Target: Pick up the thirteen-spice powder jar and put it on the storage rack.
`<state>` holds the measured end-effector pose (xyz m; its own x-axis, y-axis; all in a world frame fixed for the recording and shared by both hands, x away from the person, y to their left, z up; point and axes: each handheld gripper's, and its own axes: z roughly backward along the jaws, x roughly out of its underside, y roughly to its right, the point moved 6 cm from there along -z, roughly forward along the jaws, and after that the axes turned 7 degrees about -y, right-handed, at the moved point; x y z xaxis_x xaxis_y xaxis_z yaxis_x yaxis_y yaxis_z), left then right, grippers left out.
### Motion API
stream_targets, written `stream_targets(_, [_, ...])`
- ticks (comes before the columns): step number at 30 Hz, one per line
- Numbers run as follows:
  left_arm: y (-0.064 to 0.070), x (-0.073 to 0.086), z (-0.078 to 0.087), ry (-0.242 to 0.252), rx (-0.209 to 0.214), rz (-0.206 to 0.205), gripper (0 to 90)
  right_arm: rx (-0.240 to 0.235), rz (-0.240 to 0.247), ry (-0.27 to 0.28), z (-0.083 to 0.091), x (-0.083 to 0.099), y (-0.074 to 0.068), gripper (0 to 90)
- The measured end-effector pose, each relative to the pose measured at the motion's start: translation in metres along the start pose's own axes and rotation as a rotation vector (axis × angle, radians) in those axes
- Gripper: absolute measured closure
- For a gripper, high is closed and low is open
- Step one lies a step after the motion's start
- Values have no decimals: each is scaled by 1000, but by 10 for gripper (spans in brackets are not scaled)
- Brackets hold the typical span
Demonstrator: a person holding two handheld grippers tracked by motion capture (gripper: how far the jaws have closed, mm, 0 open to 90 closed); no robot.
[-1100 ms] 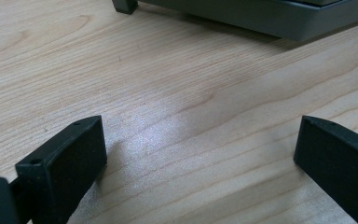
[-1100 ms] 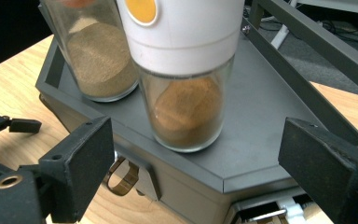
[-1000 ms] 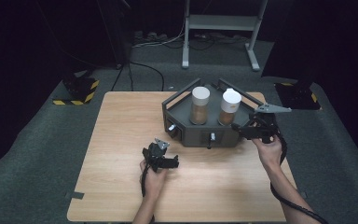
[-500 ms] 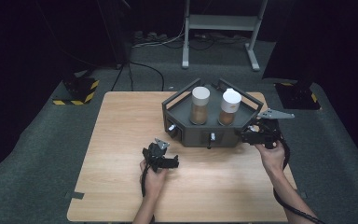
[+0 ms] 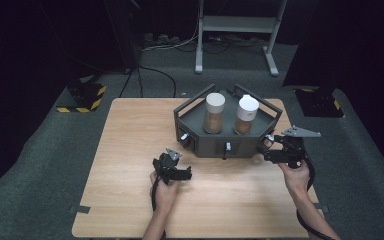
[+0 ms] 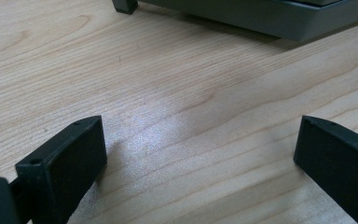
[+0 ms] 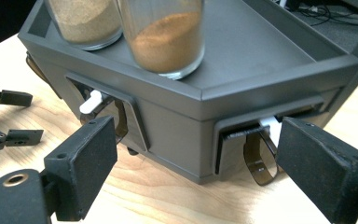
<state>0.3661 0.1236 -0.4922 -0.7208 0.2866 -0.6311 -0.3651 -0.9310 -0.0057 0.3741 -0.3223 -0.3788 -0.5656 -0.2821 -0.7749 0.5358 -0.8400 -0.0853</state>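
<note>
While both claws gape, right claw (image 7: 196, 172) (its own view) faces a drawer's white knob (image 7: 92, 101).

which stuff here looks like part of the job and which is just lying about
Likely in the job, judging by where the grippers are:
- grey rack on the table
- its front drawer handles
- two spice jars standing on it
- right gripper, jaws open at the rack's front
- left gripper, jaws open over bare wood

Just about:
- floor cables
- metal stand
- striped base
</note>
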Motion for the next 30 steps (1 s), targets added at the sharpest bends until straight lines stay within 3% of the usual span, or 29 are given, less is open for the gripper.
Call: stream_targets(30, [0, 0, 0, 0, 0, 0, 23, 36, -55, -33, -9, 36, 11, 122])
